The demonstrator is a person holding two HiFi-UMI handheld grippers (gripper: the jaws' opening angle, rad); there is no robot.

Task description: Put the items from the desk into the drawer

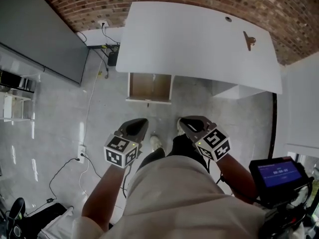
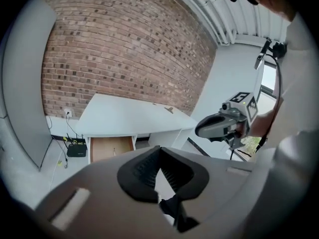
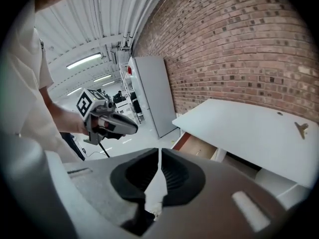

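The white desk [image 1: 199, 39] stands against the brick wall, well ahead of both grippers. A small brown item [image 1: 249, 40] lies near its right end, and a small dark spot [image 1: 228, 19] sits further back. Under the desk's left part, the wooden drawer [image 1: 149, 86] is pulled open and looks empty. My left gripper [image 1: 141, 122] and right gripper [image 1: 184, 122] hang side by side over the floor, short of the drawer. Both are shut with nothing between the jaws. The left gripper view shows the desk [image 2: 129, 114], the drawer [image 2: 110, 148] and the right gripper [image 2: 219, 126].
A grey panel [image 1: 45, 34] stands at the left, with cables and a black box [image 1: 112, 59] on the floor beside the desk. A white shelf [image 1: 15, 101] is far left. A device with a blue screen [image 1: 277, 173] sits at my right. My shoes [image 1: 156, 142] are below the grippers.
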